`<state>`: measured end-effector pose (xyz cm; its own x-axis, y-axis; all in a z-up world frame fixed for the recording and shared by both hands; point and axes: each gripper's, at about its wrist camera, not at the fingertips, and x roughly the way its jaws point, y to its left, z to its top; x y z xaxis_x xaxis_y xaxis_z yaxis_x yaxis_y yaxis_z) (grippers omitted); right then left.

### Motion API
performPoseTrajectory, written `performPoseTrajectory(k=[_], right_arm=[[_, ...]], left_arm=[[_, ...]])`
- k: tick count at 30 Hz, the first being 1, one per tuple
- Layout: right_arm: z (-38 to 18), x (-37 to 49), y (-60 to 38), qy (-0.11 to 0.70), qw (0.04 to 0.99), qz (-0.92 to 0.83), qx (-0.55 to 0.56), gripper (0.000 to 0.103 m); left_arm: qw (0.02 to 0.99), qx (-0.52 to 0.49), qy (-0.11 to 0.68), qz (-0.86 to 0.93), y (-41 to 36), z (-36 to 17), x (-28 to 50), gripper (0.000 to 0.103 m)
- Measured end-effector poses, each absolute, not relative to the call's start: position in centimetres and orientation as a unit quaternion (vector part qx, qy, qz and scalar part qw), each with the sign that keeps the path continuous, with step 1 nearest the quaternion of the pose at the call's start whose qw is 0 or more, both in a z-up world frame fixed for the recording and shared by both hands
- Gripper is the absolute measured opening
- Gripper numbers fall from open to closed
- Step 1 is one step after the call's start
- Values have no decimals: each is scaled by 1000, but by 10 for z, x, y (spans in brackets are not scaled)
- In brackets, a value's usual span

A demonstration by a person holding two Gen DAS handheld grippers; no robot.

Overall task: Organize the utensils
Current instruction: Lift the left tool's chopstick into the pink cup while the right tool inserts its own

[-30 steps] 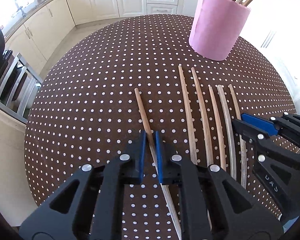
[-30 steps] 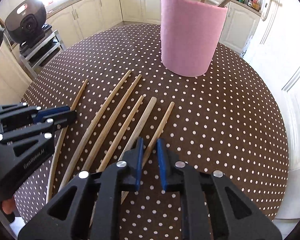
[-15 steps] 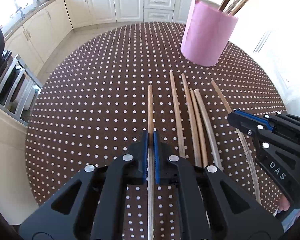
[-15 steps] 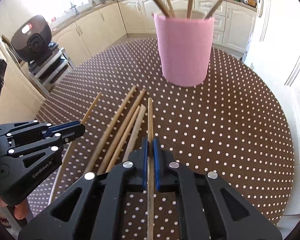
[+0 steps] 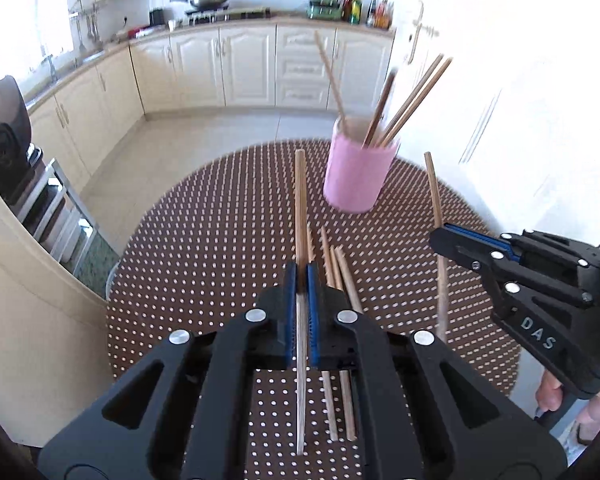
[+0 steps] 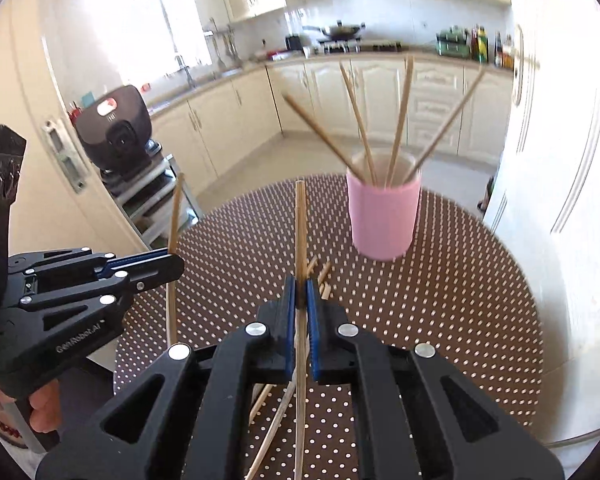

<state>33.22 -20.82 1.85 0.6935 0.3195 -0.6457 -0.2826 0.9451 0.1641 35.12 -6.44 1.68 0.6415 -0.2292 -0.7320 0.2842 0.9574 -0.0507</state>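
Observation:
My left gripper (image 5: 300,276) is shut on a wooden chopstick (image 5: 300,208), lifted above the round dotted table (image 5: 204,240). My right gripper (image 6: 300,282) is shut on another chopstick (image 6: 300,232), also raised; the left wrist view shows it at the right (image 5: 440,236) with its chopstick (image 5: 433,188). The left gripper appears in the right wrist view (image 6: 176,262) with its chopstick (image 6: 174,216). A pink cup (image 5: 358,176) (image 6: 384,216) stands at the far side of the table and holds several chopsticks. Three chopsticks (image 5: 336,264) still lie on the cloth below the grippers.
Cream kitchen cabinets (image 5: 244,68) run along the back wall. A black appliance on a metal rack (image 6: 118,132) stands left of the table. A white door (image 6: 572,160) is close on the right. A hand (image 6: 44,404) holds the left gripper's handle.
Both grippers closed on a chopstick each and rose from the table, tilting up so the cup's rim and the kitchen come into view.

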Motion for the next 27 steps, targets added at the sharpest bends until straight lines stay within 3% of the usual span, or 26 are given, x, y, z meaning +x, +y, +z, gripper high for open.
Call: performPoseTrajectory(k=[17,27], right_arm=[[67,291,-208,259,953,155,-2,4],[90,308,-244,193,974,120,23,4]], left_arm=[[942,17,301,-146,-59,70,310,5],[953,-7,268,-143,-59,95,344,6]])
